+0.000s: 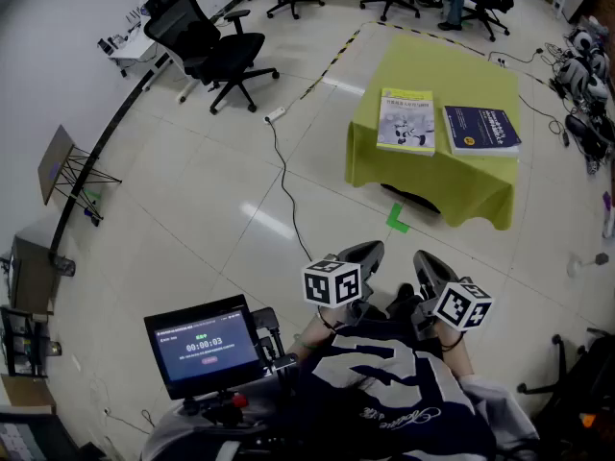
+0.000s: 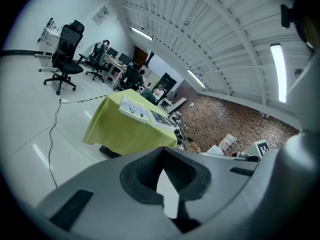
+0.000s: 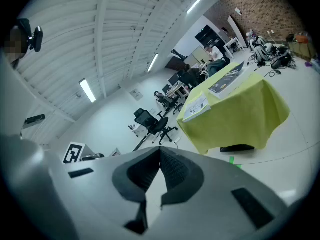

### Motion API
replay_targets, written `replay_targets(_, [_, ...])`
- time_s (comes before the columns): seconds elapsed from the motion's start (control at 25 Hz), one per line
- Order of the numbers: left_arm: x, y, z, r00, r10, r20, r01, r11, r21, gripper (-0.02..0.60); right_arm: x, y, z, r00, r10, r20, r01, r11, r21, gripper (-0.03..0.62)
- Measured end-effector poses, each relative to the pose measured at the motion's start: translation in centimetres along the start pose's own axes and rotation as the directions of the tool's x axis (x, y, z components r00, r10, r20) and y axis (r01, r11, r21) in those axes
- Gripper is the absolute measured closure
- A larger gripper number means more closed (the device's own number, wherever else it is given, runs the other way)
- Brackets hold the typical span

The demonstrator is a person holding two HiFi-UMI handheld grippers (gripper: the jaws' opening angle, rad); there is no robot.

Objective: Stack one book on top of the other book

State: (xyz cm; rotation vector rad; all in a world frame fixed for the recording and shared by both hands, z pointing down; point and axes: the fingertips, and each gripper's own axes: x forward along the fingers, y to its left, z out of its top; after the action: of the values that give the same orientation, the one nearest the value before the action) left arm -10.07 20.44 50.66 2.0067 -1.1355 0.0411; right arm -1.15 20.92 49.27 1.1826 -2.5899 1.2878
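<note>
now, yellow book [image 1: 405,120], blue book [image 1: 480,129] on table [image 1: 432,65]; left gripper [image 2: 161,153], right gripper [image 3: 160,152] fingers together

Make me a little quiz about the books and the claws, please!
1. True or false: the yellow book and the blue book lie side by side, not stacked.
2. What colour is the tablecloth under them? A red, B yellow-green, C white.
3. Fill in: the left claw and the right claw are both ____ and hold nothing.
Key: 1 true; 2 B; 3 shut.
</note>
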Motion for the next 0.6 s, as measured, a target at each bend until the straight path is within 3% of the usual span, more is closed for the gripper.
replay_targets(0.24, [0.8, 0.8, 1.0, 1.0, 0.009, 0.01, -0.009, 1.0, -0.015, 0.578, 0.8, -1.4, 1.6, 1.0, -0.015, 0.006, 0.015, 1.0, 0.008, 0.599])
replay_targets(0.6, [7.3, 4.7, 5.7, 0.997, 0.066, 0.03, -0.065, 0.996, -0.055, 0.578, 7.1, -7.9, 7.4, 0.998, -0.041, -0.041, 0.041, 0.999, -0.018, 0.599])
